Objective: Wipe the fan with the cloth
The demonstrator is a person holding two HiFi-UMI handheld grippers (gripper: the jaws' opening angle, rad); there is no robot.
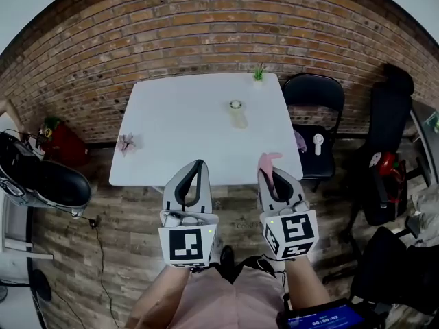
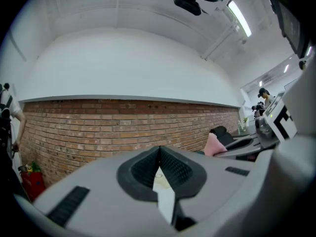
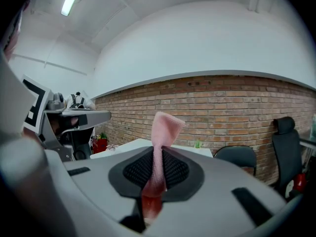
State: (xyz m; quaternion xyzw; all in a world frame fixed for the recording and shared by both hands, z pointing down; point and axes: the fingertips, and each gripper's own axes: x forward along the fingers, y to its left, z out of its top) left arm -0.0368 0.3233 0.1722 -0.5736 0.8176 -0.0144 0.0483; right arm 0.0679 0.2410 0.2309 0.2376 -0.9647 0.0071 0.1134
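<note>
My left gripper (image 1: pixel 198 164) and right gripper (image 1: pixel 265 168) are grey shells with black ribbed pads (image 2: pixel 177 171); each bears a white cube (image 1: pixel 186 244) of black square markers. I wear pink clothes (image 1: pixel 230 299).

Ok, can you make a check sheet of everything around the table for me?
Surface: white table, mostly bare.
Job's things: pink cloth, pinched in the right claw; a small round-topped thing mid-table may be the fan, too small to be sure.
Clutter: little green plant at the far edge; small pinkish thing at the left edge.
Grippers: left claw shut, nothing in it; right claw shut on the cloth.
Cables: black cable on the wooden floor, left.
Surroundings: brick wall behind the table; black chair at right with a small white thing on its seat.
</note>
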